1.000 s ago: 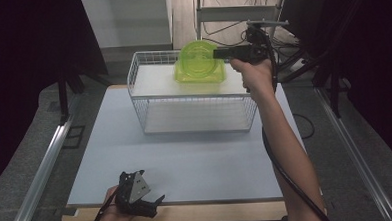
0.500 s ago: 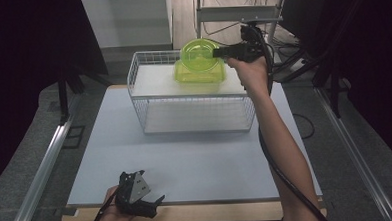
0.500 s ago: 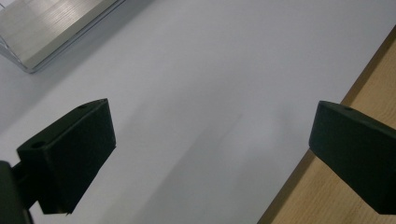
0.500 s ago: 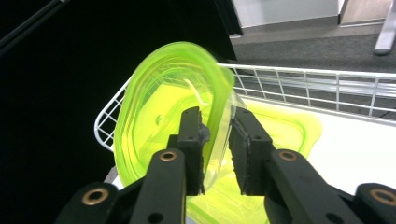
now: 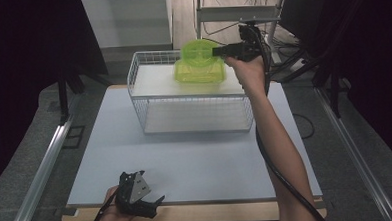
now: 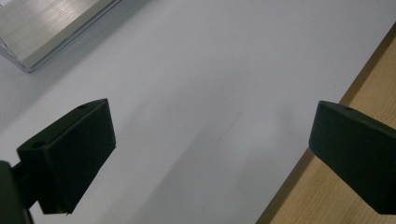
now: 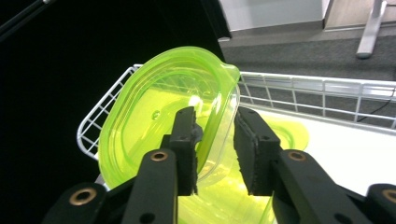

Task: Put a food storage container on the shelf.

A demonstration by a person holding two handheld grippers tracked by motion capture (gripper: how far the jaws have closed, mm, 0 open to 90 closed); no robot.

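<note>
Dark walls closed in the room around a pale blue table (image 5: 196, 155) with a wooden front edge. At the near left corner the left gripper (image 5: 136, 193) rested in the person's hand on the table, well apart from everything else. Its own view looked down on the bare table top (image 6: 210, 93) between two jaws that stood wide apart with nothing between them, and caught the wooden edge (image 6: 369, 93) and a strip of metal rail (image 6: 51, 28) at the corner.

Farther back, in the middle, stood a white wire basket (image 5: 148, 100) holding green plastic containers. One green container (image 5: 197, 53) was tilted up on its edge over the basket's far side. To its right the right gripper (image 5: 220, 50) reached in level, just at the container's rim.

The right gripper view showed what the high view could not: the container's rim (image 7: 219, 116) lay between the jaws, which had just been opening, with a gap visible at the right jaw.
</note>
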